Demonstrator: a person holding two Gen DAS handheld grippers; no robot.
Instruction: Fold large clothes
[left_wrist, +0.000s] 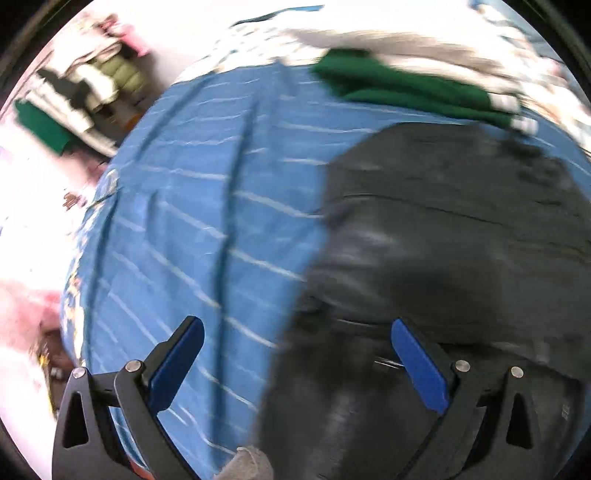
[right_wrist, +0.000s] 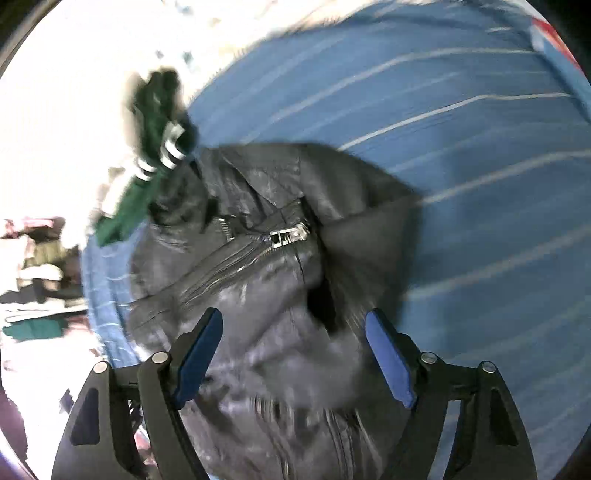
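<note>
Crumpled black zip-up jacket (right_wrist: 258, 258) on the blue striped sheet (left_wrist: 192, 221), unfolded; left gripper (left_wrist: 297, 354) and right gripper (right_wrist: 293, 354) hover spread, empty; folding all ahead

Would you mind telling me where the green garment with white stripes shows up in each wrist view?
Left wrist: the green garment lies upper right, above the black jacket.
Right wrist: the green garment sits upper left, beside the jacket's collar end.
Shared landmark: the blue striped sheet under the jacket.

Bright, blown-out whites at edges; heavy motion blur; fisheye-warped rims.
</note>
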